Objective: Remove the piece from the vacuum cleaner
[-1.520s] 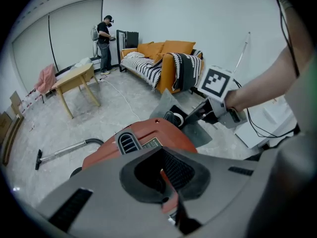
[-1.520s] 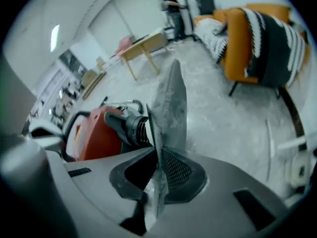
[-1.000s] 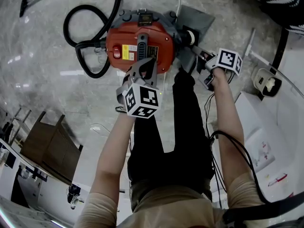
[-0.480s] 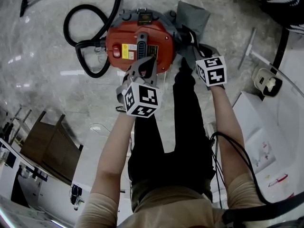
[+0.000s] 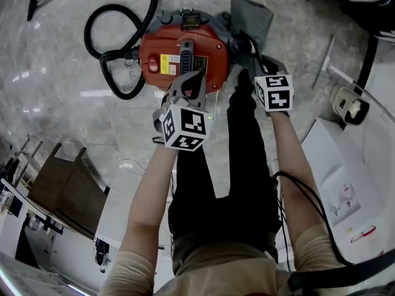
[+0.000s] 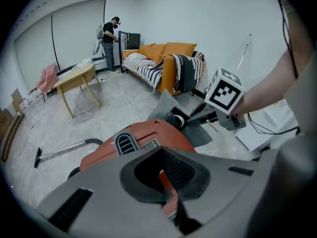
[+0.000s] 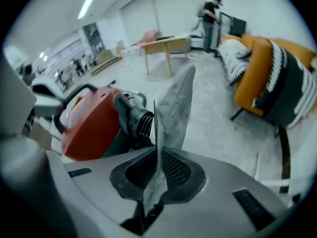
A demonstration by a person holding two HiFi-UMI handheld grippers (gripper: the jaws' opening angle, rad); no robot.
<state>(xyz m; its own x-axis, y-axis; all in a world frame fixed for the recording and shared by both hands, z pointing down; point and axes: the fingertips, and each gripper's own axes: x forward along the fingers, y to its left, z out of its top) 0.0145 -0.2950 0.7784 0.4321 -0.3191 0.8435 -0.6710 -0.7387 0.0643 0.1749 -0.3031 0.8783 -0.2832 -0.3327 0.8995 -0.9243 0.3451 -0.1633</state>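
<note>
one orange vacuum cleaner [image 5: 210, 48] is seen on the grey floor [image 5: 55, 110], at 12 o'clock from the person's legs [image 5: 247, 165]. one black hose [image 5: 116, 55] is looped at its 9 o'clock side. one grey piece [image 5: 250, 17], a thin flat sheet, is found at the vacuum cleaner's 2 o'clock, just beside one black ribbed outlet [image 7: 133, 120]. two grippers are held there. the left gripper [image 6: 168, 205] has its jaws clamped on an orange part at the vacuum cleaner's 6 o'clock edge. the jaws of the right gripper [image 7: 151, 197] have just been closing and are pinched on the grey piece.
</note>
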